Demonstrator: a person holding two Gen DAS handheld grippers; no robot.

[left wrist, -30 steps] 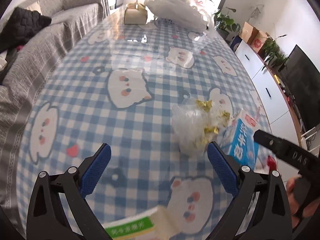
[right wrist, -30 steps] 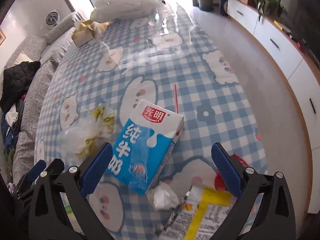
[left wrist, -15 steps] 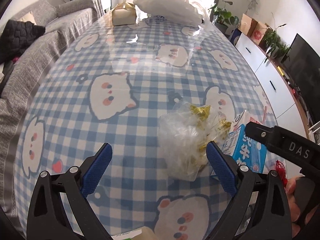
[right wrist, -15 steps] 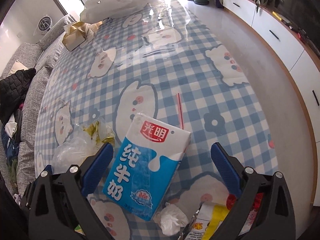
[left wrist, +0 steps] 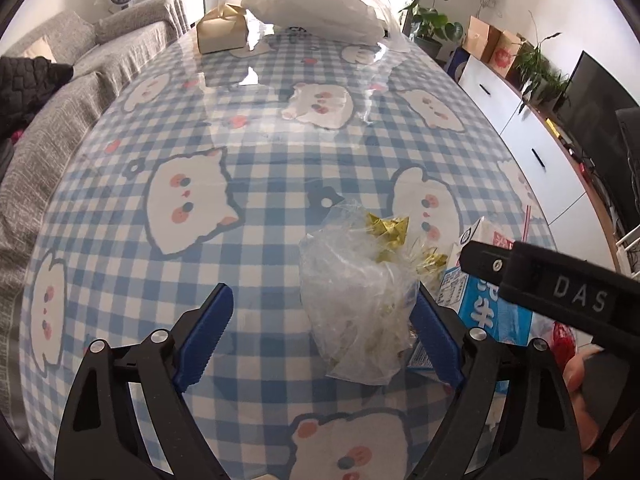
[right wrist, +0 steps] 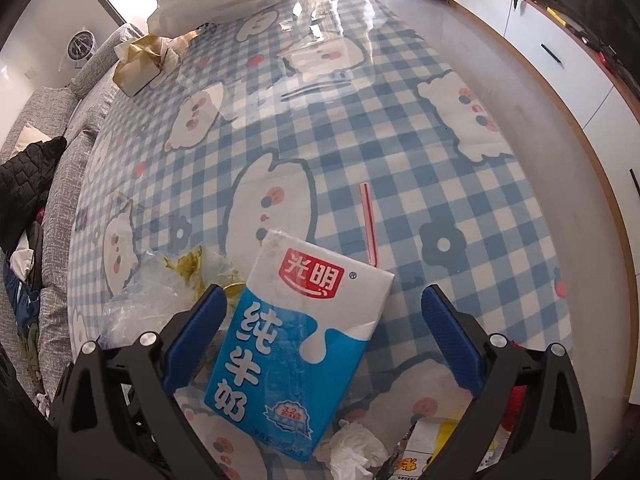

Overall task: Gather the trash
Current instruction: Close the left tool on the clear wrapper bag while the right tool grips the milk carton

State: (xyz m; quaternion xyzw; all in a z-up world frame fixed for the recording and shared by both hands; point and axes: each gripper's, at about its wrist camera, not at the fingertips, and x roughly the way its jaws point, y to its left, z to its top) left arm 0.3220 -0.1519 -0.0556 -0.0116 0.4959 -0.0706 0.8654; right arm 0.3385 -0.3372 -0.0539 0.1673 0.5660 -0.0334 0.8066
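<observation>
Left wrist view: the left gripper (left wrist: 320, 330) hangs over the checked tablecloth (left wrist: 256, 184), its jaws wide but closing, with a crumpled clear plastic bag (left wrist: 356, 300) holding gold foil scraps lying between them toward the right finger. The right pad sits behind the bag's edge; whether it presses on it cannot be told, and the left pad stands well apart. At the right of the frame part of the other tool crosses in front of a blue and white milk carton (left wrist: 486, 304). At the top of the frame a large white bag (left wrist: 316, 16) and a tan box (left wrist: 220, 32) sit at the table's far end.

Right wrist view: the right gripper (right wrist: 322, 340) is spread wide above the milk carton (right wrist: 296, 340), which lies flat between its fingers, touching neither pad. The plastic bag (right wrist: 160, 292) lies at lower left, a pink straw (right wrist: 369, 222) just above the carton, a crumpled tissue (right wrist: 352, 446) and a yellow printed wrapper (right wrist: 444, 446) along the bottom edge.

Judged from both views, collection has barely begun: nothing is lifted, every piece of litter lies on the table, and both tools appear poised for first grabs.
</observation>
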